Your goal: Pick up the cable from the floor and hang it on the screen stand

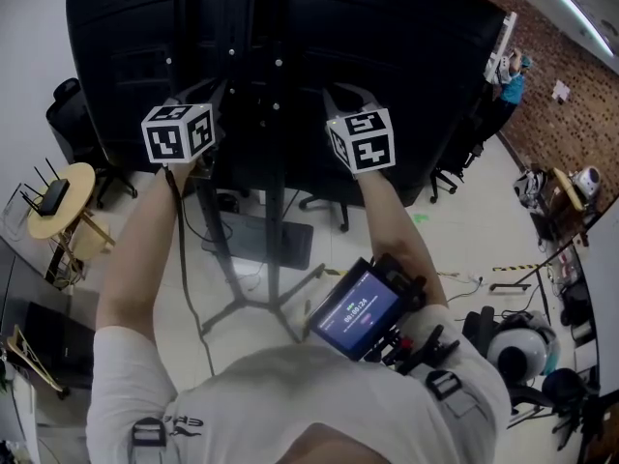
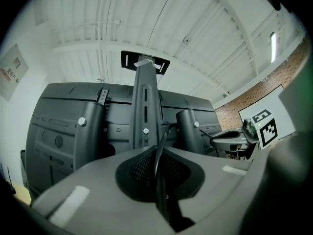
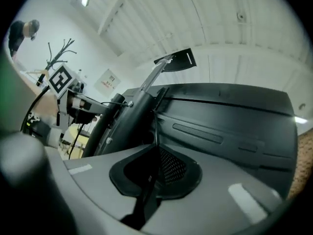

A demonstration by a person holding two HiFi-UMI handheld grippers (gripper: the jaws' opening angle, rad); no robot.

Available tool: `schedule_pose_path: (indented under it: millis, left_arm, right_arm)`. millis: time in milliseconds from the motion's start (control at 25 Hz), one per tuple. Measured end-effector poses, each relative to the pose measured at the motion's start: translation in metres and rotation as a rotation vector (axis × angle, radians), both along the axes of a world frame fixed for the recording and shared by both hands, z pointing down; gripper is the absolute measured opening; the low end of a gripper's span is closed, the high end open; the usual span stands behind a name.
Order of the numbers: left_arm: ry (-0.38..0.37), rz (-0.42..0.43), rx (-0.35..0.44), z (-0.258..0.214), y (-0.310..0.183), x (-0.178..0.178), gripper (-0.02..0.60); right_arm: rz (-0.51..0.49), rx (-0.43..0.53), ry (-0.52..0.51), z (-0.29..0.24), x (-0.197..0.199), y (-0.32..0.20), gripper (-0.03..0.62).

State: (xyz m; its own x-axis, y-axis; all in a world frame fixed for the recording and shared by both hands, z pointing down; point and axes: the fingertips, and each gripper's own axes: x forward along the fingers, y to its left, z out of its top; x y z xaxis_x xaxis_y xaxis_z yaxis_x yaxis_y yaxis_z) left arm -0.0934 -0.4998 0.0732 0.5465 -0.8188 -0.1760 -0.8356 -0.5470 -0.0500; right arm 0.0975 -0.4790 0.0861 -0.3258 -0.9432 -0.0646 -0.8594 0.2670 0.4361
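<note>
Both grippers are raised to the rear face of the screen (image 1: 406,37), one on each side of the screen stand (image 1: 276,201).

Left gripper (image 1: 198,104): its jaws are closed on the cable (image 2: 157,165). In the left gripper view the thin black cable is pinched between the two mesh pads (image 2: 142,168) and runs up and away toward the stand's upright column (image 2: 145,102). In the head view the cable (image 1: 182,259) hangs from this gripper, runs down beside the person's left forearm and goes on toward the floor, near the stand's legs (image 1: 242,303).

Right gripper (image 1: 348,104): its jaws stand slightly apart. In the right gripper view a thin dark strand of the cable (image 3: 154,124) rises through the narrow gap in front of the screen's rear panel (image 3: 230,126). The pads are not seen to press on it.

Other items: a small round table (image 1: 82,187) carrying a black router stands at the far left of the floor. A device with a lit display (image 1: 356,312) is mounted at the person's chest.
</note>
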Motion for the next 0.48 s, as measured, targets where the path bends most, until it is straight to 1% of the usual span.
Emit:
schedule_pose_path:
  millis: [160,280,360,480]
  left_arm:
    - [0.028,0.010,0.009,0.013,0.005,0.005,0.002]
    - [0.030,0.021,0.011,0.022,0.008,0.014,0.002]
    - [0.026,0.025,0.015,0.025,0.009,0.020,0.002]
    - [0.028,0.026,0.019,0.029,0.011,0.023,0.002]
  right_arm:
    - [-0.059,-0.004,-0.114,0.010,-0.009,-0.002,0.032]
    - [-0.114,-0.025,-0.208,0.015,-0.014,-0.006,0.034]
    - [-0.133,-0.031,-0.243,0.017,-0.016,-0.008,0.032]
    - [-0.141,-0.029,-0.255,0.019,-0.018,-0.009,0.034]
